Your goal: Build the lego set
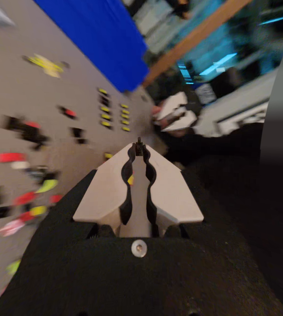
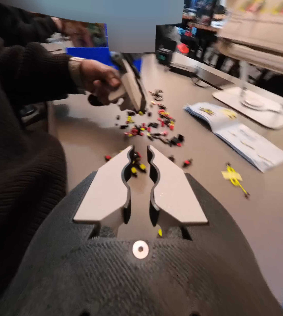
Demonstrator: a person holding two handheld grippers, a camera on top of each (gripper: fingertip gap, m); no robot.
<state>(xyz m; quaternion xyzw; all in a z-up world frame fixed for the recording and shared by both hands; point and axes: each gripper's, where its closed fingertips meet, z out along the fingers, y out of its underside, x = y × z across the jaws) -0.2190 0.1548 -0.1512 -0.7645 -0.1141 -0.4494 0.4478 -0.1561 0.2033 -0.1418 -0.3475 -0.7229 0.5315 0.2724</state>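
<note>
Two grippers are in your hands over a grey bench (image 2: 205, 196). Your left gripper (image 1: 139, 147) is pinched on a small black lego piece (image 1: 139, 149), held at the very tips of its fingers, with a thin stub of the piece poking out past them. In the right wrist view that same left gripper (image 2: 140, 109) points down with its tips just above the far edge of the loose lego pile (image 2: 154, 126), and your left hand (image 2: 101, 80) is wrapped round its handle.

Your right gripper (image 2: 140, 148) has its fingers parted with nothing between them; it sits above the near edge of the pile, where a few red and yellow bits show through the gap.

Pile contents are scattered red, yellow and black pieces, too blurred to sort out singly. Right of the pile an open instruction booklet (image 2: 236, 133) lies flat on the bench. Nearer to you than the booklet, and well apart from the pile, lies a partly built yellow lego model (image 2: 233, 177) with a thin yellow rod ending in a dark tip. Beyond the pile a blue sheet (image 2: 87, 53) covers the bench's far part.
</note>
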